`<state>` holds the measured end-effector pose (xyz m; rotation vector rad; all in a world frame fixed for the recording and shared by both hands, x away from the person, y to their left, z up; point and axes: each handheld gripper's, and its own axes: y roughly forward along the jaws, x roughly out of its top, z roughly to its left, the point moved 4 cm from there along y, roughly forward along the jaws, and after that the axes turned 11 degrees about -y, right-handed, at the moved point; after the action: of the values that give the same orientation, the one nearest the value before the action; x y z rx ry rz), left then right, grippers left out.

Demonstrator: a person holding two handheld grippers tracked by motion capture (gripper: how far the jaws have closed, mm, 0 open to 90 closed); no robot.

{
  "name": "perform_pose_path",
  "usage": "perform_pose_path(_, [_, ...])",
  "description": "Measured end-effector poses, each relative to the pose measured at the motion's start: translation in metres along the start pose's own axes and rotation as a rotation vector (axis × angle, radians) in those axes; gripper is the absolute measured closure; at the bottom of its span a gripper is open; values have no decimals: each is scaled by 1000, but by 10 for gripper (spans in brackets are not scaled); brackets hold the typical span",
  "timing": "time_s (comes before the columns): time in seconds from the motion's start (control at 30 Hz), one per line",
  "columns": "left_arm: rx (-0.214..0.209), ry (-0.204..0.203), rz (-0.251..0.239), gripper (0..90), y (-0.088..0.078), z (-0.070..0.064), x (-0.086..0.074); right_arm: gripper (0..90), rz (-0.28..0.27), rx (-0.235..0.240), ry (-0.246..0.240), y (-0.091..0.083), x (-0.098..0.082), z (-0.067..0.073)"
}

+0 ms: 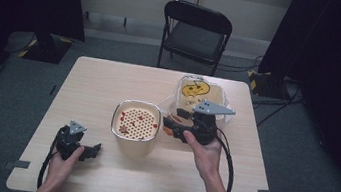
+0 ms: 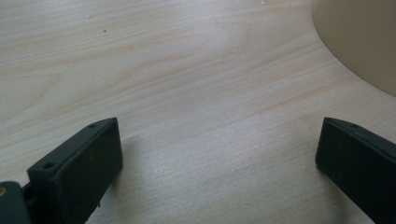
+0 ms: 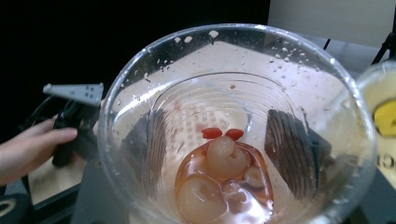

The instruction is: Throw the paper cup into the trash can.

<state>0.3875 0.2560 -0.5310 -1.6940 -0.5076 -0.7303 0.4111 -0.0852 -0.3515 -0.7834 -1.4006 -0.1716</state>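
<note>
Right tongs [image 1: 174, 126] clamp a clear cup [image 3: 233, 130] beside the strainer pot [image 1: 135, 127]; left tongs [image 2: 219, 158] gape wide over bare table [image 2: 187, 70].

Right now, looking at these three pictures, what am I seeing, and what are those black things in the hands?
A person holds a black two-jaw gripper in each hand. The high view looks down on a pale wooden table. The other two pictures come from cameras on the grippers. On the table stand a cream pot with a perforated insert and a clear lidded box with a yellow drawing. The left gripper rests open on the table. The right gripper grips a clear plastic cup holding pale round fruit, red berries and liquid.
</note>
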Motion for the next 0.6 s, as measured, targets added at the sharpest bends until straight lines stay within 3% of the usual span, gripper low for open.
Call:
perform_pose_path(0.37, [-1,0,0,1,0,0,0,395,-36,-19,-45,34,29,-10])
perform_pose_path(0.6, [-1,0,0,1,0,0,0,403,-74,-105,-109,60,36,-20])
